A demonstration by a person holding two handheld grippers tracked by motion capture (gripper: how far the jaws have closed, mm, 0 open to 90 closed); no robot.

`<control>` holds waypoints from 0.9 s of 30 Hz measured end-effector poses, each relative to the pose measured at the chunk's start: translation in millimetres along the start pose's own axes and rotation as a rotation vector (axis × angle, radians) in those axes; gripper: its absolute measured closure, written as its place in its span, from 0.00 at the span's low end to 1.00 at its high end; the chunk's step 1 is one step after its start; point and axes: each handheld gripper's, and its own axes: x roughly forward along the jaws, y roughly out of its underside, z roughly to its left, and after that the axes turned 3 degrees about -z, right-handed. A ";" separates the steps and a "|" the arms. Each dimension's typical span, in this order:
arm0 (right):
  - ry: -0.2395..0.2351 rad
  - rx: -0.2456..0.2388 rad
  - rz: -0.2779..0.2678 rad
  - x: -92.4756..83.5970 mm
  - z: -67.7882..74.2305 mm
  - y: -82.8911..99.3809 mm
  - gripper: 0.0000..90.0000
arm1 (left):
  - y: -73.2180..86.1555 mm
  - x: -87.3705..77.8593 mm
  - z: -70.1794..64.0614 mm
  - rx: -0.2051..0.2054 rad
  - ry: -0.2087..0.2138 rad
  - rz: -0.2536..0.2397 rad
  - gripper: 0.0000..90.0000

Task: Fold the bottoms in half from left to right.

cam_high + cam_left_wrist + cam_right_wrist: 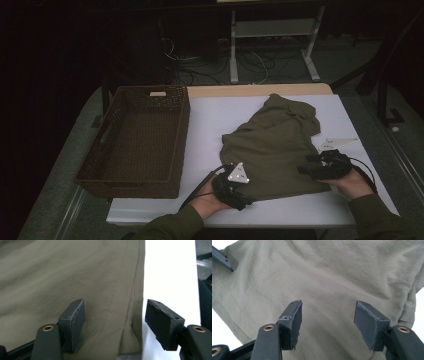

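An olive green garment [275, 142] lies crumpled on the white table [210, 125]. My left gripper [241, 199] sits at the garment's near left corner. In the left gripper view, the left gripper [115, 322] is open, and the hemmed edge of the garment [75, 277] lies between its jaws without touching the pads. My right gripper [306, 169] rests over the garment's near right part. In the right gripper view, the right gripper [328, 322] is open over flat cloth of the garment [332, 275], gripping nothing.
A brown wicker basket [181, 145] with nothing in it stands on the left of the table, next to the garment. Bare white table runs along the front edge [280, 212]. Cables and a metal frame [272, 30] are on the floor beyond the table.
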 end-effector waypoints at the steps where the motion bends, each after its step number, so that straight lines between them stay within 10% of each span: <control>1: 0.000 0.000 0.000 0.0 0.1 0.0 0.43 | -0.3 0.4 -1.5 0.012 -0.009 0.002 0.37; 13: -0.006 -0.006 -0.009 -3.1 1.9 -1.1 0.46 | -2.1 -2.1 7.3 0.017 -0.043 0.003 0.93; 27: -0.165 -0.165 0.042 -0.8 44.3 1.9 0.47 | 7.4 -29.9 36.3 -0.113 -0.057 -0.031 0.96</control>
